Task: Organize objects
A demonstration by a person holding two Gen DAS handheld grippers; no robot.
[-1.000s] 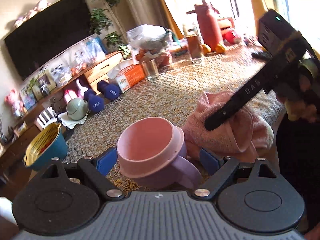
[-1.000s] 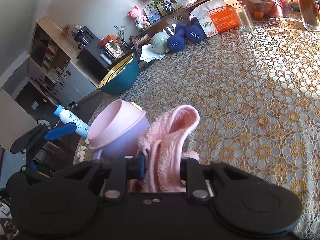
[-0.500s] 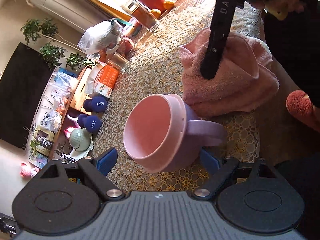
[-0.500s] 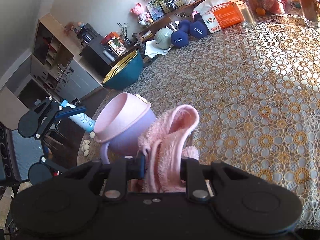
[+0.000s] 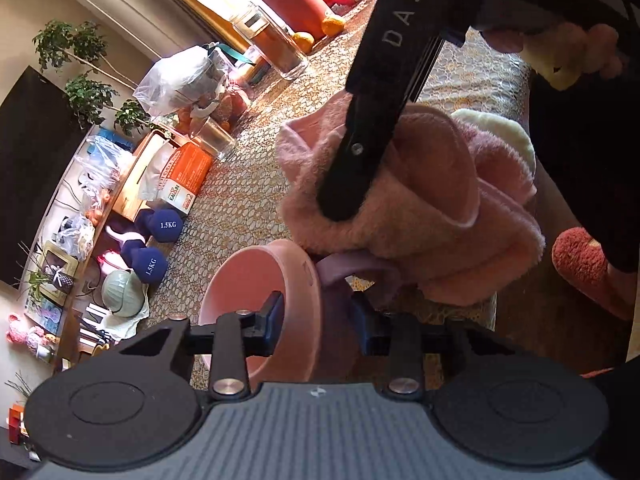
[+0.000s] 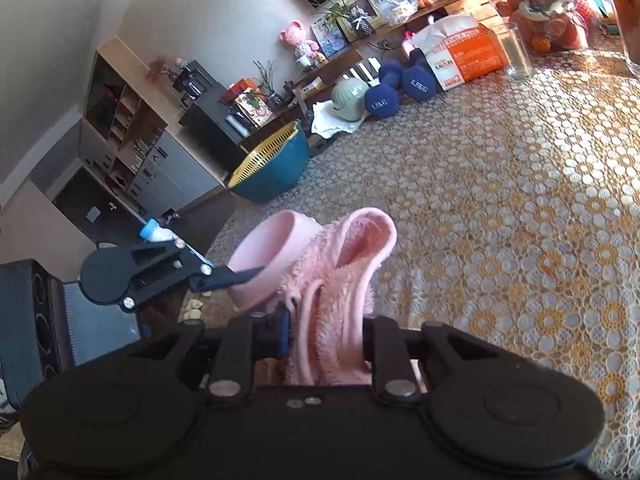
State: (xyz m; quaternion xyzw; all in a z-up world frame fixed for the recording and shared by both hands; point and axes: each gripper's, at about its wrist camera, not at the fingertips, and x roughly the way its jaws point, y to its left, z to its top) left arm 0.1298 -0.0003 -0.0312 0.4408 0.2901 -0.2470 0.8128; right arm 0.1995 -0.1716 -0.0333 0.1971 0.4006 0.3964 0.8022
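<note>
right now the left gripper (image 5: 318,318) has its jaws drawn in on the wall of the pink cup (image 5: 260,304), one blue pad inside the bowl of it and the other outside against the lilac side by the handle; they have just been closing, and the rim sits pinched between them. the cup stands at the near edge of the table (image 6: 500,208), which wears a lace cloth of yellow and white rounds. the right gripper (image 6: 326,334) is closed tight on a fluffy pink towel (image 6: 344,280), a thick fold of it squeezed between the pads and a loop rising above them. the towel lies bunched just beside the cup, touching its handle, also at the near edge. from the left wrist view the right gripper's long black finger presses into the top of the towel. at the far side of the table stand a clear glass (image 6: 516,56), an orange and white box (image 6: 460,60) and two blue dumbbells (image 6: 400,88); a teal bowl with a yellow strainer (image 6: 272,168) sits at the far left corner.
</note>
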